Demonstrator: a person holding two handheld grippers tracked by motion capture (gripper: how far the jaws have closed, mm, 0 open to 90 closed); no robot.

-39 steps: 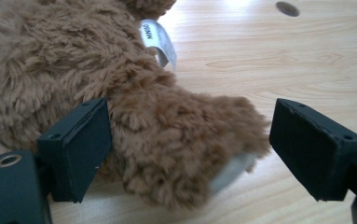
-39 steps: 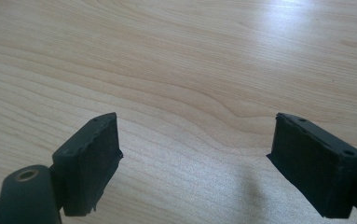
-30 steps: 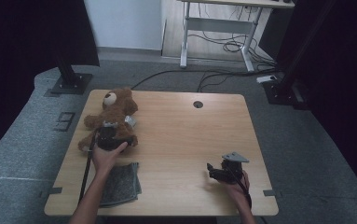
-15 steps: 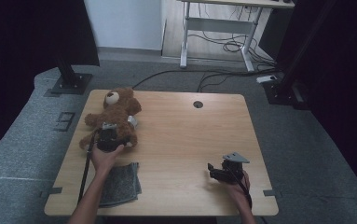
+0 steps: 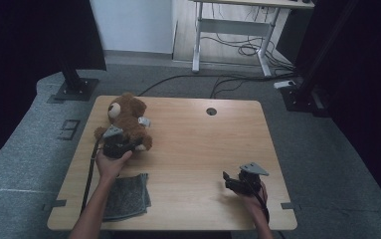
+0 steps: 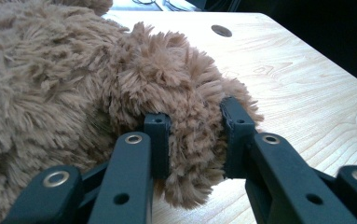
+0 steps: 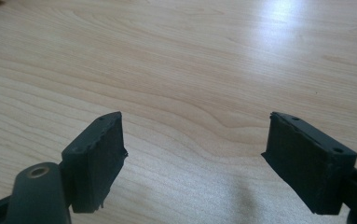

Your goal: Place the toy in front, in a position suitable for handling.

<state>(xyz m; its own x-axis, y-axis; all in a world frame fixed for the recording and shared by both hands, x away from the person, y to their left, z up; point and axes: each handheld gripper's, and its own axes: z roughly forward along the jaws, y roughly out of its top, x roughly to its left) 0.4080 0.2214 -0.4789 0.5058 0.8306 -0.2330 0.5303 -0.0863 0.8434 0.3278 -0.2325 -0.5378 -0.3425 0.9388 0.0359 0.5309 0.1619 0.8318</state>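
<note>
The teddy bear [image 5: 127, 121] is located at the far left of the wooden table [image 5: 198, 144], lying with its head toward the far edge; a folded grey cloth [image 5: 127, 196] lies near the front left corner, well apart from it. The left gripper [image 5: 121, 147] is pinched on a plush limb [image 6: 192, 140] at the bear's near side: its jaws have just been closing, and in the left gripper view the pads are seen sunk into the fur on both sides. The bear is judged to be light, soft and highly compressible, not fragile; the long pile is likely to slide under the pads, so a grip on fur alone may be lost. A hold is best taken deep on the stuffed core of a limb or across the body. The right gripper [image 5: 232, 182] is held low over bare table near the front right, its jaws spread wide with nothing between them.
</note>
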